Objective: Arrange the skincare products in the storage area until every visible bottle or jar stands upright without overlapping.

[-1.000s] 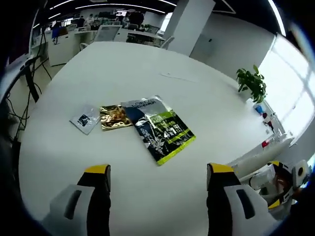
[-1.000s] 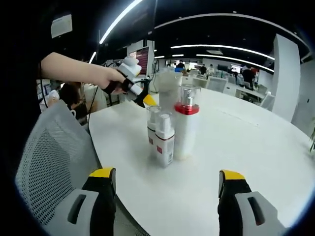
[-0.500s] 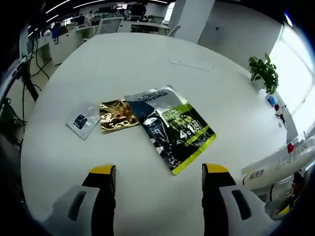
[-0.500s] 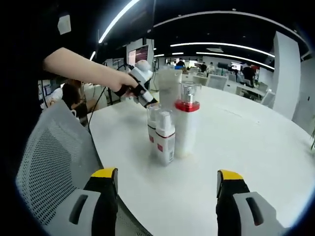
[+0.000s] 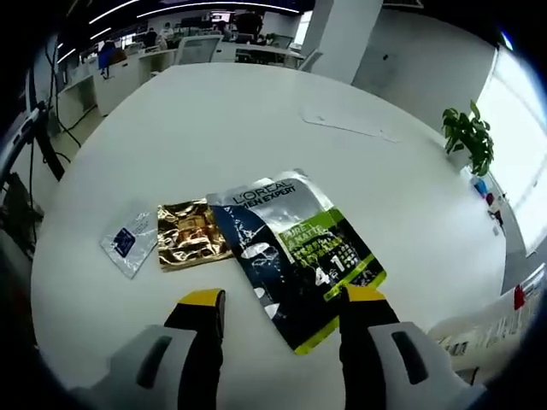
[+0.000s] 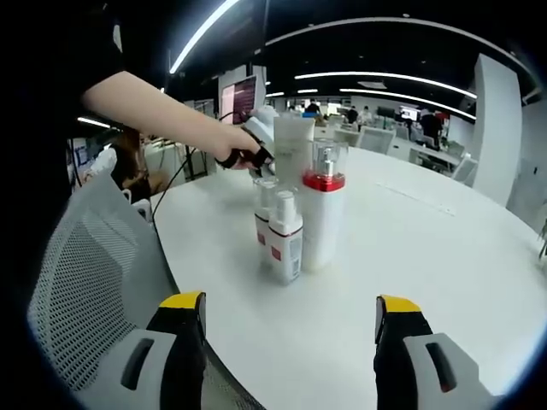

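In the left gripper view, the left gripper (image 5: 282, 309) rises from the bottom edge, its yellow-tipped jaws apart and holding nothing. Between and just above them, at frame centre, a glossy black-and-green sachet (image 5: 295, 252) lies flat on the smooth white table (image 5: 256, 120). A crinkled gold foil packet (image 5: 190, 233) touches its left edge, and a small silvery packet (image 5: 128, 241) lies further left. A leafy potted plant (image 5: 468, 137) stands at the upper right.

In the right gripper view, the right gripper (image 6: 289, 314) is also spread and empty at the bottom. At centre, upright and close together, stand a tall white cylindrical bottle (image 6: 323, 218) with a red collar and clear cap and two small white spray bottles (image 6: 280, 235). A white tube (image 6: 292, 147) stands behind. A hand (image 6: 241, 147) reaches in from the upper left. A grey mesh chair back (image 6: 90, 273) fills the lower left.
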Motion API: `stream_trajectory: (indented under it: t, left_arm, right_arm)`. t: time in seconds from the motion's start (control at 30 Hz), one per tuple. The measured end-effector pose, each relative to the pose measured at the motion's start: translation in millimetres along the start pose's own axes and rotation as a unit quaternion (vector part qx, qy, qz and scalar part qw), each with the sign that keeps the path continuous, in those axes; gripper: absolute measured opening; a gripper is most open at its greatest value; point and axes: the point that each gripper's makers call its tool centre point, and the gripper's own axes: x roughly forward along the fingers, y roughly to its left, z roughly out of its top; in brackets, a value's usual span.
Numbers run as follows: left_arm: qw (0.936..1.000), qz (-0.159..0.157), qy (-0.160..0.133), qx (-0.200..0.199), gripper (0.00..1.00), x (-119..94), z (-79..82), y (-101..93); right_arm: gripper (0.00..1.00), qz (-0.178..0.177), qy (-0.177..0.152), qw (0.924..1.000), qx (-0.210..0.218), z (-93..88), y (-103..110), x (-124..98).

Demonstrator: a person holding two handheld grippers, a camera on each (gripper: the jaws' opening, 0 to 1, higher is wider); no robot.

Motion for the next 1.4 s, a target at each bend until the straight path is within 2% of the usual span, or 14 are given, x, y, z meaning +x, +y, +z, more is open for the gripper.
stream_trajectory:
  t: [0.07,0.3,0.4,0.5,0.53,0.7,0.8,0.87,1.03,1.1,1.17,1.3,1.37,1.4]
  left_arm:
    - [0.9999,0.010,0.002,0.014,0.49,3,-0.5,5.3]
    - [0.9983,0.013,-0.005,0.057,0.25,7,3.0,7.5]
    - [0.9981,0.010,-0.011,0.060,0.22,13,8.1,14.7]
    - [0.9935,0.005,-0.019,0.112,0.11,14,12.5,16.6]
    - [0.9940,0.011,-0.017,0.107,0.07,17,13.4,20.9]
    - [0.9961,0.004,-0.012,0.087,0.05,15,13.6,27.1]
    - [0.9984,-0.004,-0.007,0.056,0.05,17,13.0,28.8]
    - [0.9993,-0.021,-0.019,0.024,0.05,11,13.1,18.0]
    - [0.9973,-0.056,-0.045,-0.012,0.04,-6,21.2,12.4]
    - [0.9882,-0.098,-0.072,-0.093,0.04,-27,29.6,6.9]
    - [0.9787,-0.124,-0.090,-0.137,0.04,-36,35.8,10.1]
    - [0.9767,-0.129,-0.097,-0.141,0.04,-54,30.4,13.3]
    - [0.9698,-0.140,-0.105,-0.170,0.04,-63,29.2,10.1]
    - [0.9628,-0.150,-0.116,-0.192,0.04,-71,29.9,8.0]
  right_arm:
    - [0.86,0.001,0.005,1.0000,-0.002,-1.7,0,0]
    - [0.86,0.003,0.011,0.9999,-0.007,-4.6,1,1]
    - [0.85,0.003,0.012,0.9999,-0.006,-5.1,0,1]
    - [0.85,0.003,0.013,0.9999,-0.006,-5.7,0,1]
    - [0.85,0.003,0.014,0.9999,-0.007,-6.2,0,1]
    - [0.84,0.000,0.014,0.9999,-0.007,-7.1,-1,1]
    - [0.84,-0.002,0.012,0.9999,-0.008,-6.4,-2,0]
    - [0.84,-0.003,0.011,0.9999,-0.008,-6.1,-2,0]
    - [0.84,0.001,0.009,0.9999,-0.012,-5.3,-1,0]
    - [0.84,0.002,0.008,0.9998,-0.015,-4.9,0,0]
    - [0.85,0.004,0.008,0.9998,-0.016,-4.6,1,0]
    - [0.85,0.005,0.004,0.9998,-0.017,-2.5,2,0]
    - [0.85,0.006,0.004,0.9998,-0.018,-2.0,2,0]
    - [0.85,0.006,0.002,0.9998,-0.022,-1.0,2,0]
